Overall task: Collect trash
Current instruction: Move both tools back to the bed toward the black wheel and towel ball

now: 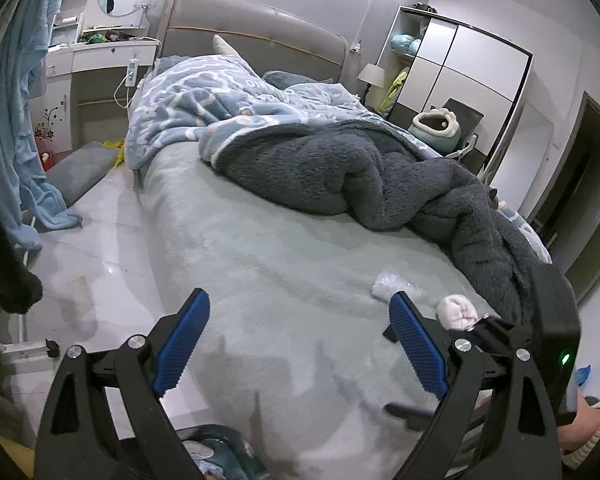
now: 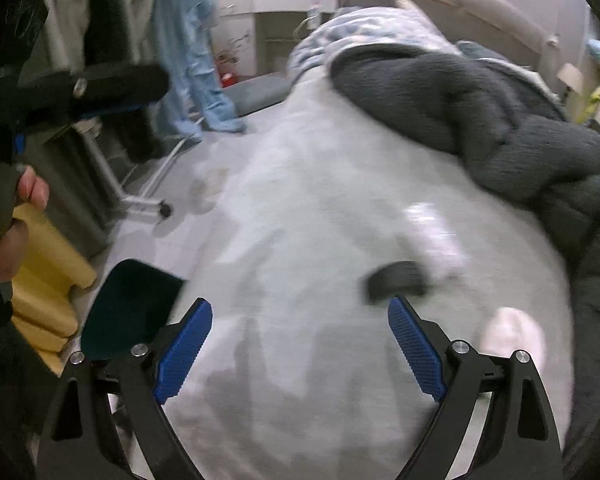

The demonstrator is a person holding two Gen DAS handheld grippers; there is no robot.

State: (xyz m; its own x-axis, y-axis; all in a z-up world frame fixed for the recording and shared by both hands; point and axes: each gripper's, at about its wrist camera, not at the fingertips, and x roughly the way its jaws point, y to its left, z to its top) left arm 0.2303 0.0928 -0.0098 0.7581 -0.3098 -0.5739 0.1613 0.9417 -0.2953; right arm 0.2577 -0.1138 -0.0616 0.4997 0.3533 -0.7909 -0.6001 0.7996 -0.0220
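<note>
Your left claw (image 1: 299, 344) sits nearest the lens, blue pads spread wide w/ nothing between them, only the pale green bed sheet (image 1: 236, 248) under the gap. Same for your right claw (image 2: 300, 346): pads wide apart, empty, hovering over the sheet; that view is motion-blurred. Trash, all relative to the grey fleece blanket (image 1: 380, 176) piled mid-bed: a crumpled clear plastic wrapper (image 1: 394, 284) lies on the sheet just beside the blanket's near edge, and a balled white tissue (image 1: 458, 312) lies near it, closer to the foot end, just beyond your left claw's right pad. In the right wrist view the wrapper (image 2: 436, 236) shows as a pale smear near the blanket's edge, the tissue (image 2: 514, 336) beside your right claw's right pad. A small dark item (image 2: 398, 278) lies on the sheet between them; can't tell what it is. Your left hand (image 2: 10, 220) grips its handle at that view's left edge, well away from the blanket.
</note>
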